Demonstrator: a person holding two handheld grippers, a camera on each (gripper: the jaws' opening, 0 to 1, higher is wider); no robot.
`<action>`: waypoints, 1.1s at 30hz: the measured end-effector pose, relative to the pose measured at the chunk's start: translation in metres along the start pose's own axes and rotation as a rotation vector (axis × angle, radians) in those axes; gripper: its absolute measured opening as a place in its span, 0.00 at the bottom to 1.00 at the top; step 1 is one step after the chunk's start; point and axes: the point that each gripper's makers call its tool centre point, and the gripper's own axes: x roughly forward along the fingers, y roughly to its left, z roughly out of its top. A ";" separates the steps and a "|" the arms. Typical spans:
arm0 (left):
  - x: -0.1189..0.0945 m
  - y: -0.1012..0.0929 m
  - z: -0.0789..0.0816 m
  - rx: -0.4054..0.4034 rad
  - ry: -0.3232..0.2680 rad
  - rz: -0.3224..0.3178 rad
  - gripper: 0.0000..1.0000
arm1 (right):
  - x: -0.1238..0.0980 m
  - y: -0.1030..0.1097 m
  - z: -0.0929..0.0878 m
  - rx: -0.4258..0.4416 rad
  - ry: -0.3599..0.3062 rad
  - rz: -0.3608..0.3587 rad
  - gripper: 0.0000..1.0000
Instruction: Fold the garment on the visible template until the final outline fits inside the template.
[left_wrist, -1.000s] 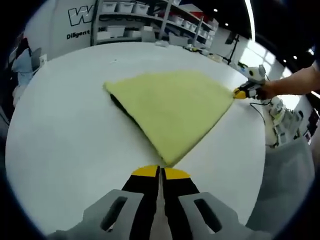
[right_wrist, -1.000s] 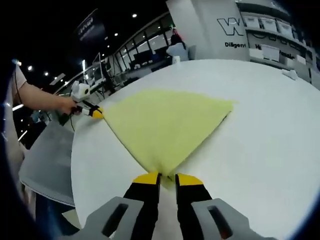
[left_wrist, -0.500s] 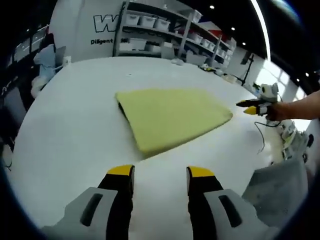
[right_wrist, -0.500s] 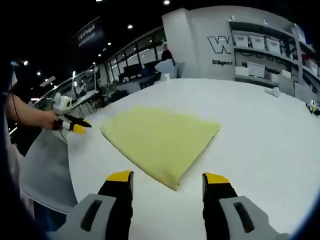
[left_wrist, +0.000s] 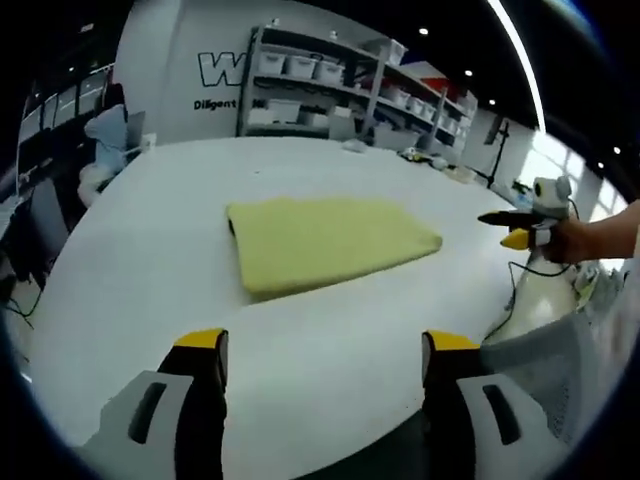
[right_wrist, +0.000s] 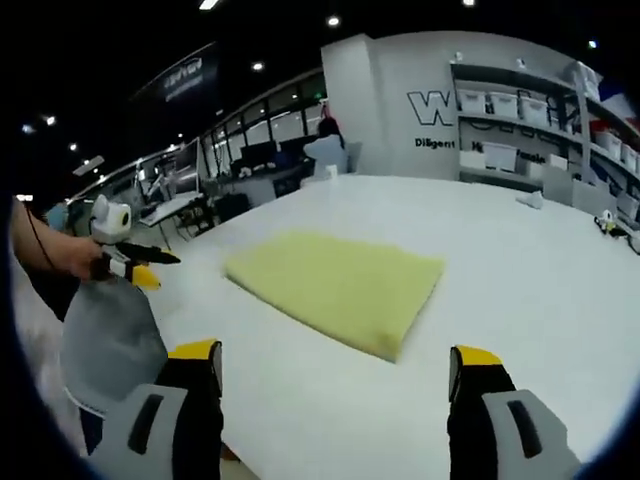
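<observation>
Garment (left_wrist: 325, 243): yellow, folded to a thick rectangle, lying flat near the middle of the white table (left_wrist: 300, 350). No template outline can be made out around it. Judged soft, light and limp; layered edges likely to slip apart, so best pinched at a corner through all layers. Left gripper (left_wrist: 325, 350) and right gripper (right_wrist: 335, 362) both hover clear of the cloth, jaws spread wide, holding nothing, aimed at it from opposite sides.

left gripper view: low, facing table (left_wrist: 120, 260) | right gripper view: opposite side
</observation>
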 end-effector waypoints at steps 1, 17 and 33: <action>-0.002 -0.003 -0.002 -0.002 -0.002 0.001 0.83 | -0.002 0.002 -0.001 0.001 0.002 -0.002 0.99; -0.013 -0.018 0.009 0.032 -0.090 0.011 0.99 | -0.025 0.027 -0.004 0.010 -0.012 -0.005 0.99; -0.012 -0.012 0.007 0.004 -0.091 0.024 0.99 | -0.029 0.029 -0.003 0.001 -0.004 -0.017 0.99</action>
